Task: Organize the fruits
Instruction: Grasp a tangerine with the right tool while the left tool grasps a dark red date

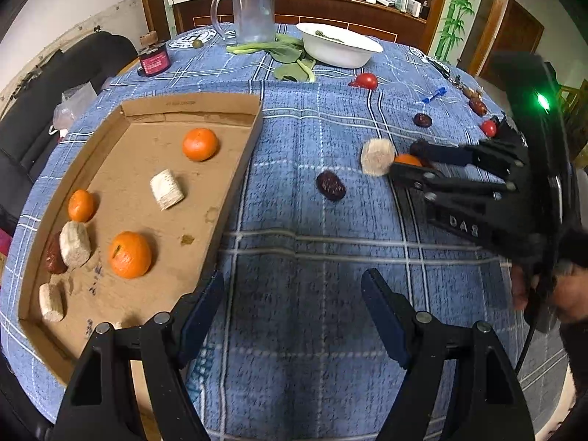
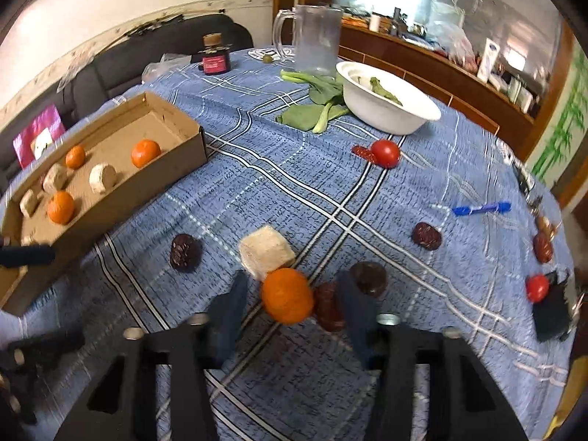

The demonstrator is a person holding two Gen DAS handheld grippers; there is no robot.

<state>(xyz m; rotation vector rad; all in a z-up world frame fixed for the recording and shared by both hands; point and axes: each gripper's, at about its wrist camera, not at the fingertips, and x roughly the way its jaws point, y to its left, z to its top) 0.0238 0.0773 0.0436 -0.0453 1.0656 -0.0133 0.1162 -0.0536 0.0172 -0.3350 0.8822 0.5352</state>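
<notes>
Both claws fill the near edge of their views: the left claw point(image 1: 294, 316) hangs wide open over bare blue plaid cloth with nothing between its pads, just right of the box point(image 1: 235, 169). That cardboard box sits on the left of the worktop point(image 1: 312, 239) and holds three oranges, several pale chunks and a dark red date against its left wall. Further right on the cloth lies a loose date point(image 1: 330, 185), then a pale chunk point(image 1: 375, 157) touching the orange point(image 2: 287, 295). From the right wrist view the right claw point(image 2: 290, 308) stands spread on either side of this orange, its pads close by but not clearly pressing it; a reddish date point(image 2: 328, 305) lies against the orange's right side and a dark round piece point(image 2: 368, 278) sits by the right finger. Beyond lie a tomato point(image 2: 385, 153), a white bowl point(image 2: 389, 117) with greens, a blue pen point(image 2: 481, 208) and more dates near the right edge.
</notes>
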